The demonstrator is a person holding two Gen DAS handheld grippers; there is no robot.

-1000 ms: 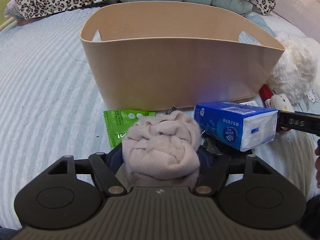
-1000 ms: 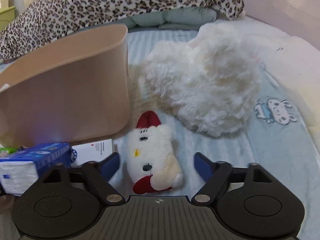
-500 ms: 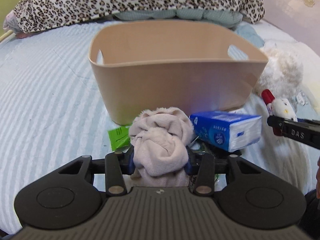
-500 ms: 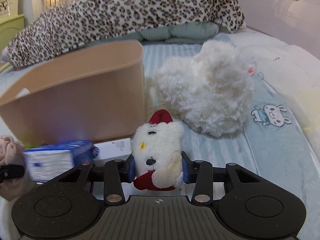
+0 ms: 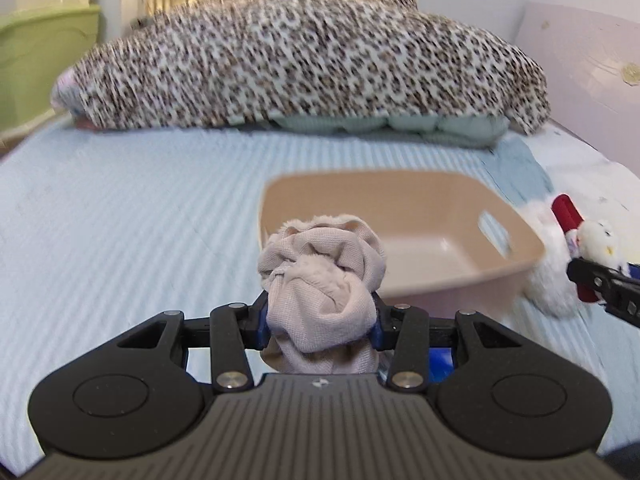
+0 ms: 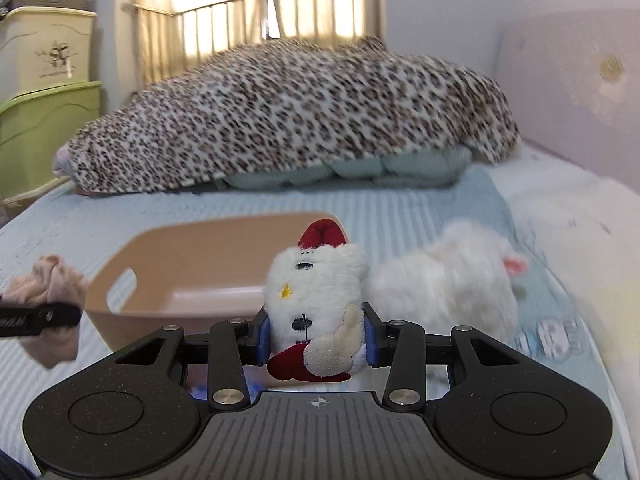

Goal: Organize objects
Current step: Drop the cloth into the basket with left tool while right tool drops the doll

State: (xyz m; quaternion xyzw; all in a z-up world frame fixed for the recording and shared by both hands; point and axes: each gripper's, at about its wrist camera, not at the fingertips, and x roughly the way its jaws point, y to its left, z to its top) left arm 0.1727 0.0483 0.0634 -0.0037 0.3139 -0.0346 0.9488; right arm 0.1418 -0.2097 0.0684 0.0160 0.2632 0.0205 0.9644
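Striped blue bed (image 5: 120, 240), tan basket (image 5: 520, 256) sitting mid-mattress.
L gripper (image 5: 320, 320) jaws clamping balled beige socks (image 5: 320, 280), R gripper (image 6: 316, 338) jaws clamping white plush toy (image 6: 316, 292), both hovering near basket rim.

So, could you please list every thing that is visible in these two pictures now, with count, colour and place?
Rolled knitted cloth bundle: 1, pale pink-beige, held in left gripper.
Small plush toy with red cap: 1, white and red, held in right gripper.
Plastic basket with handle slots: 1, beige, on bed, nothing visible inside.
Large fluffy plush: 1, white, on bed right of basket.
Leopard-print blanket: 1, brown and white, far end of bed.
Quilted pillow: 1, pale green, under blanket.
Striped bedsheet: 1, light blue, covering bed.
Storage boxes: green and cream, stacked left of bed.
Left gripper: 1, black, shut.
Right gripper: 1, black, shut.
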